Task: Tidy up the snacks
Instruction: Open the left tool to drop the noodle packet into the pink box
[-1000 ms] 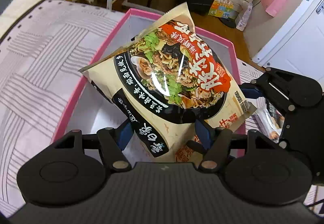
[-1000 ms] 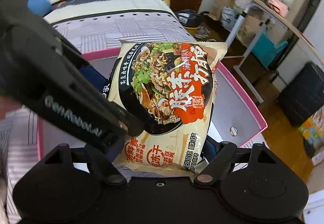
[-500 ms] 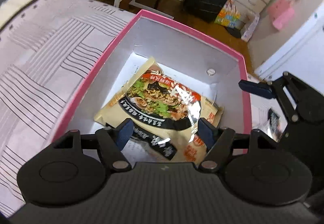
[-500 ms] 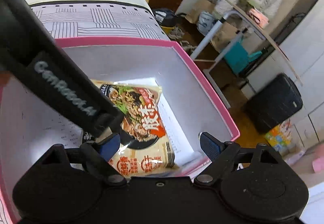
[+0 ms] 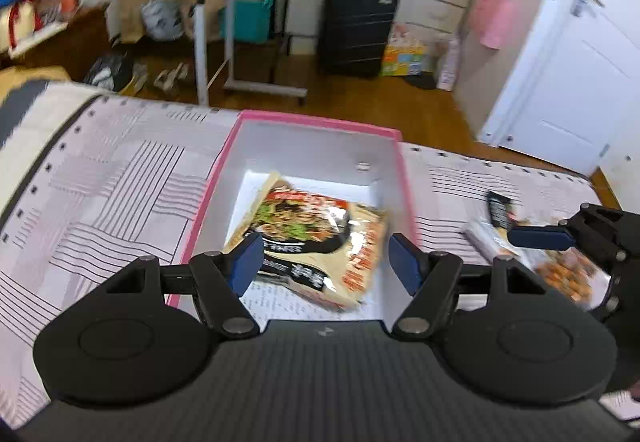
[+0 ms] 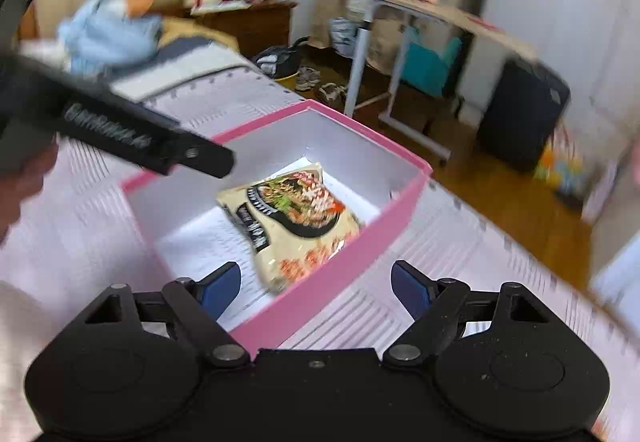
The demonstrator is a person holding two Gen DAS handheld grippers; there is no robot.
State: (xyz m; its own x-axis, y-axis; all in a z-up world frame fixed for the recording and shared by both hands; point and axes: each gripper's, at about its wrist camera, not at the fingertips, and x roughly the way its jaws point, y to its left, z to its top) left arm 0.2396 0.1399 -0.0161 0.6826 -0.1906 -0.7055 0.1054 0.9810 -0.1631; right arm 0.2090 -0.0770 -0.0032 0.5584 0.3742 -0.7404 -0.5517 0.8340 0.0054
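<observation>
A noodle packet (image 5: 304, 234) (image 6: 296, 218), beige with a dark bowl picture, lies tilted on the floor of the pink-rimmed white box (image 5: 316, 121) (image 6: 360, 242). My left gripper (image 5: 326, 260) hovers open above the box's near side with nothing between its blue pads. My right gripper (image 6: 316, 286) is above the box's near corner; its jaws are closing a little on nothing. In the left wrist view, one blue finger (image 5: 536, 236) of the right gripper shows at the right, over more snack packets (image 5: 560, 274).
The box sits on a bed with a striped cover (image 5: 100, 194). A dark packet (image 5: 498, 208) lies on the cover right of the box. Beyond the bed edge are wooden floor, a rolling table (image 5: 248, 26), a black suitcase (image 5: 356, 30) and a white door (image 5: 580, 82).
The noodle packet, held between both grippers above the box a second ago, now lies inside it. Both grippers have let go, risen and pulled back.
</observation>
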